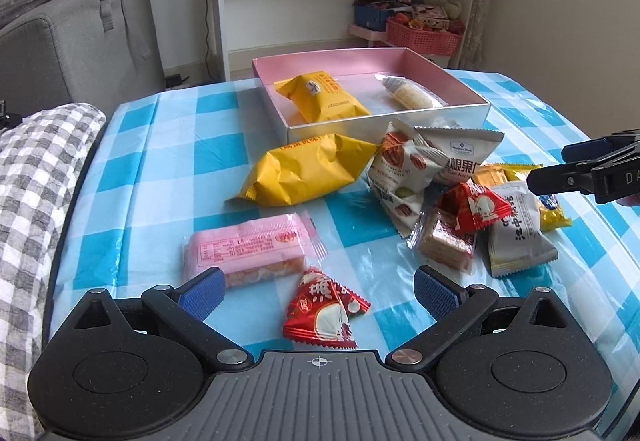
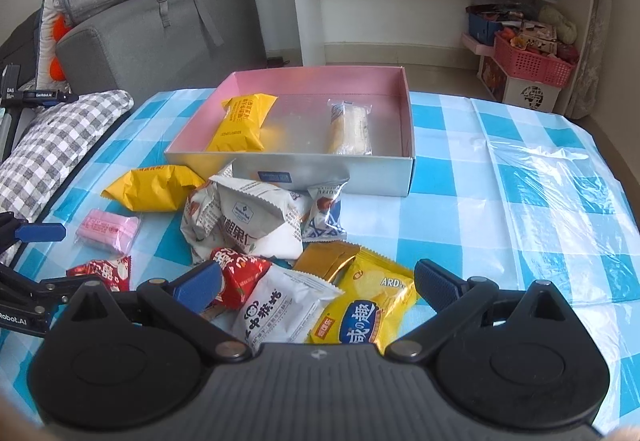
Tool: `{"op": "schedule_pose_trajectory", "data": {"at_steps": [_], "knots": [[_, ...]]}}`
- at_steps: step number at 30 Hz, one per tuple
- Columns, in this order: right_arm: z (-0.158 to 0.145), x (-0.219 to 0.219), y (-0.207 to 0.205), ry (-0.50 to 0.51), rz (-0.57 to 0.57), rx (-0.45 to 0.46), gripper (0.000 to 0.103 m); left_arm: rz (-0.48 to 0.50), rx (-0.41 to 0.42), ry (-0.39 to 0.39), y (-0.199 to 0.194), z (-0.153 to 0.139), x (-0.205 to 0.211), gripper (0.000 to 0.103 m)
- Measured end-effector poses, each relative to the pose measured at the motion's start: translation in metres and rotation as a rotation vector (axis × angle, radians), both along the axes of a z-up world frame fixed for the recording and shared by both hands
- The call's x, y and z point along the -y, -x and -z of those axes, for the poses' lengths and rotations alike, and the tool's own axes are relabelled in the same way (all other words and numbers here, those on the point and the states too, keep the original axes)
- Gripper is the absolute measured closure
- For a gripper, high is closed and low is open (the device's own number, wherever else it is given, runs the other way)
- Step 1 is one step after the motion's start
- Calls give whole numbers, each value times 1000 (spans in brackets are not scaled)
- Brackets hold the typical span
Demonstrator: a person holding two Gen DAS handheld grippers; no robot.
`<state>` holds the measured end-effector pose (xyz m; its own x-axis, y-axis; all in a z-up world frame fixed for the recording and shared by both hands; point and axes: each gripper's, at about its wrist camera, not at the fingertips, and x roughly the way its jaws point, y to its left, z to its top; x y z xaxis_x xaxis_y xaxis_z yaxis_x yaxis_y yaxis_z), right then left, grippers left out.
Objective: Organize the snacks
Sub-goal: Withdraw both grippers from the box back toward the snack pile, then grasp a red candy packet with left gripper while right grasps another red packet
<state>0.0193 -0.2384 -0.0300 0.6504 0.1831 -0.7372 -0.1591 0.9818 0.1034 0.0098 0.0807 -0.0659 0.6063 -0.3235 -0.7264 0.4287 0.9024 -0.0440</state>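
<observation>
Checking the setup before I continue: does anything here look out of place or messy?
Only two snacks lie in the box: a yellow pack and a clear-wrapped bar. The rest sit outside it, heaped in a pile on the tablecloth. Nothing looks torn or spilled.

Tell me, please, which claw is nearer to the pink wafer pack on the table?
The left claw: the pink wafer pack lies just ahead of its left finger. The right claw sits over the snack pile, off to the pack's right.
</observation>
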Motion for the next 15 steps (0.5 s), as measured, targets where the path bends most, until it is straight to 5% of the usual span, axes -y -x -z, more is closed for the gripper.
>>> {"op": "schedule_pose_trajectory", "data": {"at_steps": [9,15], "knots": [[6,-26,10,54,-137,65,1,87,6,-7,6,11,4,6],[6,-41,5,8,-179,48,6,98,-20,10,3,12,-1,25]]}}
